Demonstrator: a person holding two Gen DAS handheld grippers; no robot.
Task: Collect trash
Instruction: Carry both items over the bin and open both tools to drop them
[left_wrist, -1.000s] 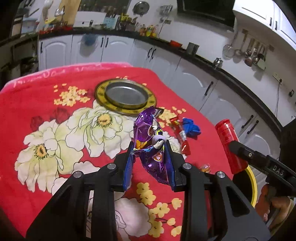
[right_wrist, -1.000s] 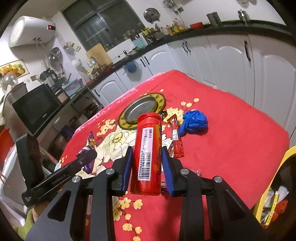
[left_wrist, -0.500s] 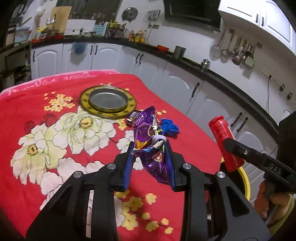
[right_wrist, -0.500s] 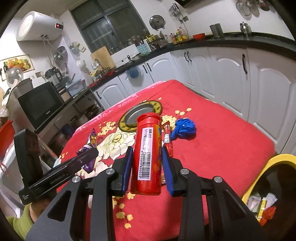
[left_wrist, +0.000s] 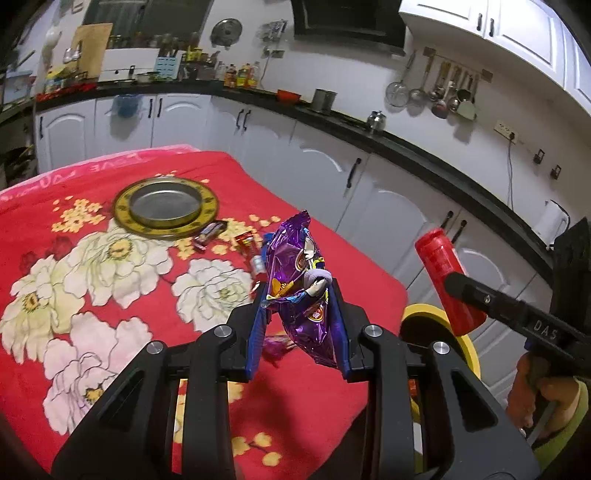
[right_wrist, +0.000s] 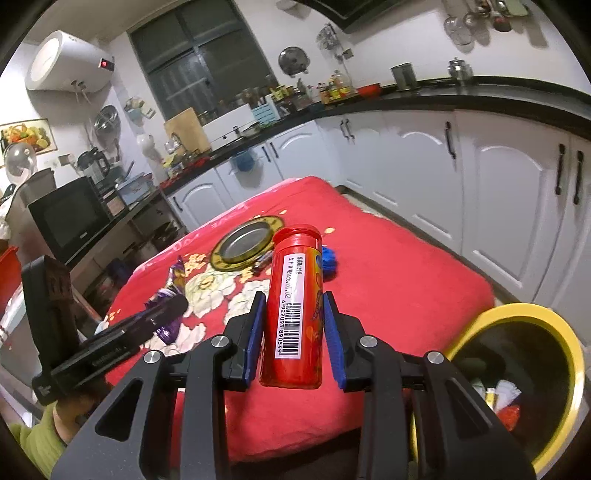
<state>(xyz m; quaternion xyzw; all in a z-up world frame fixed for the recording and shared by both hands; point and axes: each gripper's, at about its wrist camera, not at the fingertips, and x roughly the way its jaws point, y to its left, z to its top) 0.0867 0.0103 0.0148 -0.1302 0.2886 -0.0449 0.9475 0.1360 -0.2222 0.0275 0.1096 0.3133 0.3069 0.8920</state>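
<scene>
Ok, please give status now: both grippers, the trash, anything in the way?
Left gripper shut on purple foil wrapper. Right gripper shut on red plastic tube. Yellow-rimmed bin open, path clear.

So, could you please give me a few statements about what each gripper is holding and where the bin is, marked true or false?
1. The left gripper is shut on the purple snack bag. True.
2. The right gripper is open, holding nothing. False: it is shut on the red tube.
3. The yellow-rimmed bin already has some trash inside. True.
4. The blue crumpled item is in the bin. False: it lies on the red floral cloth.
5. The metal plate holds the small wrappers. False: the small wrappers lie beside it on the cloth.
</scene>
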